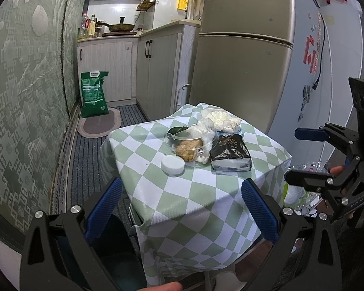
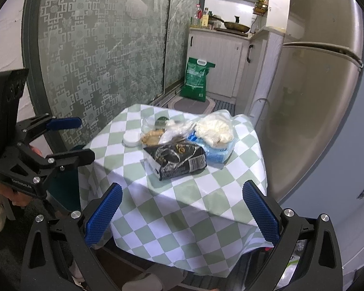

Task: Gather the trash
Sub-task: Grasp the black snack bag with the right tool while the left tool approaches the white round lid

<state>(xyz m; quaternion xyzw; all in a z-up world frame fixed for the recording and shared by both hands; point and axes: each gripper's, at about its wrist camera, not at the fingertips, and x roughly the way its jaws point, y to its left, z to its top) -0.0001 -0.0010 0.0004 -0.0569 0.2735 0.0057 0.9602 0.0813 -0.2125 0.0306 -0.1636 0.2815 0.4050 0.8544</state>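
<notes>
Matt woven checked cloth (image 1: 206, 194) draping the table, glossy crinkled black packet (image 1: 230, 156) shining, clear plastic container (image 1: 189, 143) glinting, brushed-metal fridge (image 1: 242, 60) gleaming

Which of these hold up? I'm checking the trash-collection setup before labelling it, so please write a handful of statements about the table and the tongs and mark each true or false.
1. Both the left tongs and the right tongs are open and hold nothing. True.
2. The black packet lies on the floor mat. False: it lies on the checked tablecloth, next to the clear food container.
3. A white round lid sits on the cloth beside the container. True.
4. The tablecloth is red and white. False: it is green and white.
5. A green sack stands on the floor by the cabinets. True.
</notes>
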